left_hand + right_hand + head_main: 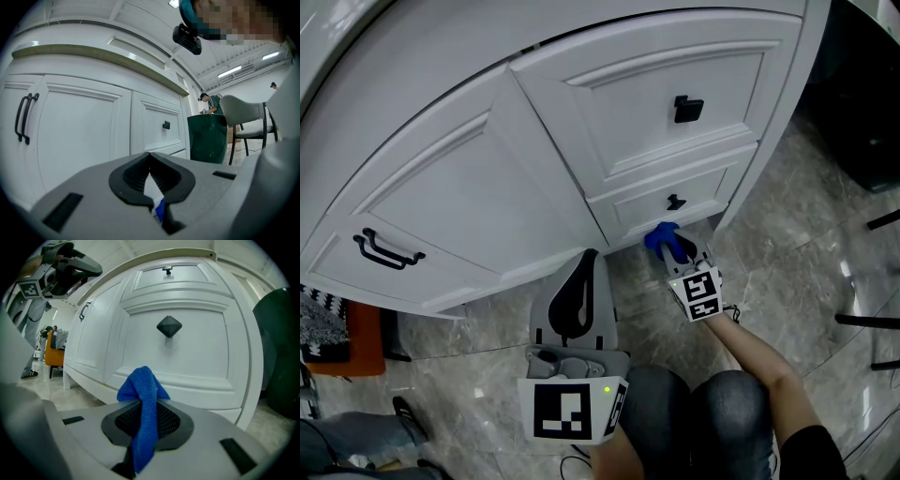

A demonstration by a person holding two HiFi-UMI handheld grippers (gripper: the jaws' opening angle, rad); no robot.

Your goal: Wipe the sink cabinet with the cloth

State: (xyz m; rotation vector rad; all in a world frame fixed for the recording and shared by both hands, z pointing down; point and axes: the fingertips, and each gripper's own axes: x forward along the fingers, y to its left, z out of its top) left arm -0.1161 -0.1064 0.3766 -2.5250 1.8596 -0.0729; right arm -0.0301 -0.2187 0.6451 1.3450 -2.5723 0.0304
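The white sink cabinet [534, 159] fills the upper head view, with a door at left and two drawers at right. My right gripper [682, 253] is shut on a blue cloth [661, 237] just below the lower drawer's black knob [676, 201]. In the right gripper view the cloth [140, 385] sticks up out of the right gripper [147, 405], close to the lower drawer front [187, 357]. My left gripper [589, 256] hovers over the floor in front of the door's bottom edge, shut and holding nothing. In its own view the left gripper [150, 155] points along the cabinet.
The door has a black bar handle [386, 251] and the upper drawer a black knob [687, 109]. A dark green bin [207, 138] and a chair [243, 115] stand past the cabinet's right end. An orange stool [356, 337] sits at left. The person's knees [703, 403] are below, over a grey marble floor [806, 244].
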